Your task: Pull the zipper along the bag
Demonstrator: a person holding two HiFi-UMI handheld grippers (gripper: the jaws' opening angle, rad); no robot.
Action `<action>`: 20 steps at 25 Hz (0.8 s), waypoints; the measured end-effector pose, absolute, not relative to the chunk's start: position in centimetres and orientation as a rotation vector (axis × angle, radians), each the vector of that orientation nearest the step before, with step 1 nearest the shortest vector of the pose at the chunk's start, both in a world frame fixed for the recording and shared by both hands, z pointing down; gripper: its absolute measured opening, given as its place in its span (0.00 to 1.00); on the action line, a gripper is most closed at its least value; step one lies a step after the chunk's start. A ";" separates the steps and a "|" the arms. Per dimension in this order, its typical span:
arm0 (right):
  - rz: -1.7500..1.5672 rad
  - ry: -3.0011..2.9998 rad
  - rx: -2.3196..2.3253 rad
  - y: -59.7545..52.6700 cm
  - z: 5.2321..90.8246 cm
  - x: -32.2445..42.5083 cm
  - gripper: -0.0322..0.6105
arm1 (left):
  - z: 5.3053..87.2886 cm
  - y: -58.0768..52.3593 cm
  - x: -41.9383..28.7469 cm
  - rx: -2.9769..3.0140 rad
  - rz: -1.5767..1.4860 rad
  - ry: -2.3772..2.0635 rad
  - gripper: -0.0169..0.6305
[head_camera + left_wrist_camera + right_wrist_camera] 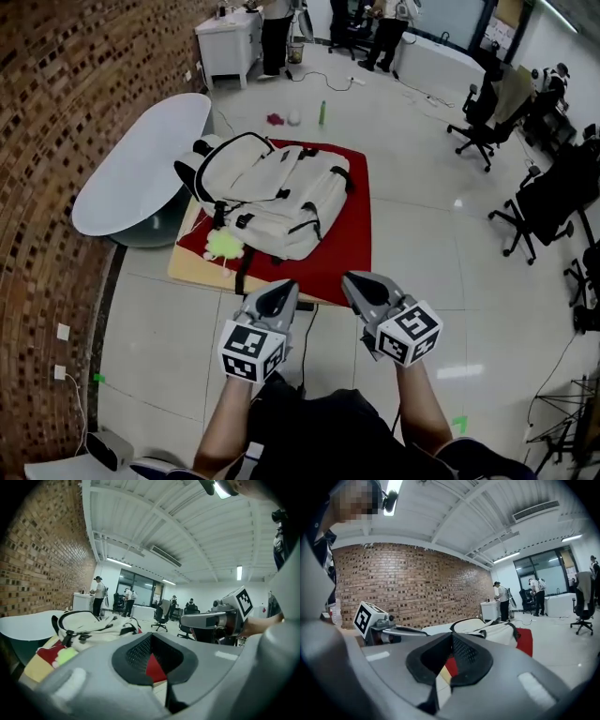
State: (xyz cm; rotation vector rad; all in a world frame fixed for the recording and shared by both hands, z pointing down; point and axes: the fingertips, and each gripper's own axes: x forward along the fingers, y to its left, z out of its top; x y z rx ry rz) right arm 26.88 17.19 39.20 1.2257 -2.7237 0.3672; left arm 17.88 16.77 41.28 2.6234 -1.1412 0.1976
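Overhead, you held the left gripper [281, 298] and right gripper [361, 286] side by side at 6 o'clock of the bag [272, 197], apart from it. The bag lay on a red cloth [342, 244]. Through the left gripper view, your jaws were closed on nothing, with the bag at 10 o'clock. Through the right gripper view, the jaws were likewise closed and empty, with the bag at 1 o'clock.

My fingers [93, 667]: matt grey plastic, with dark, dimpled, rubbery pads [137, 654]. Ahead of them, the bag [272, 192] is cream woven cloth with black webbing, on a soft matt red cloth [349, 239]. Beyond lies the glossy tiled floor [441, 234], and to the left a rough brick wall [84, 75].
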 end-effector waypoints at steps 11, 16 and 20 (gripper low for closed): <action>0.277 -2.770 0.969 9.0 39.6 9.0 0.04 | 41.6 9.5 -0.6 2.474 0.147 -1.363 0.02; 0.205 -2.765 0.943 5.0 40.5 3.6 0.04 | 42.1 5.4 -5.7 2.485 0.195 -1.380 0.02; 0.223 -2.795 0.953 0.9 41.3 -0.5 0.05 | 43.2 1.0 -8.5 2.544 0.277 -1.307 0.02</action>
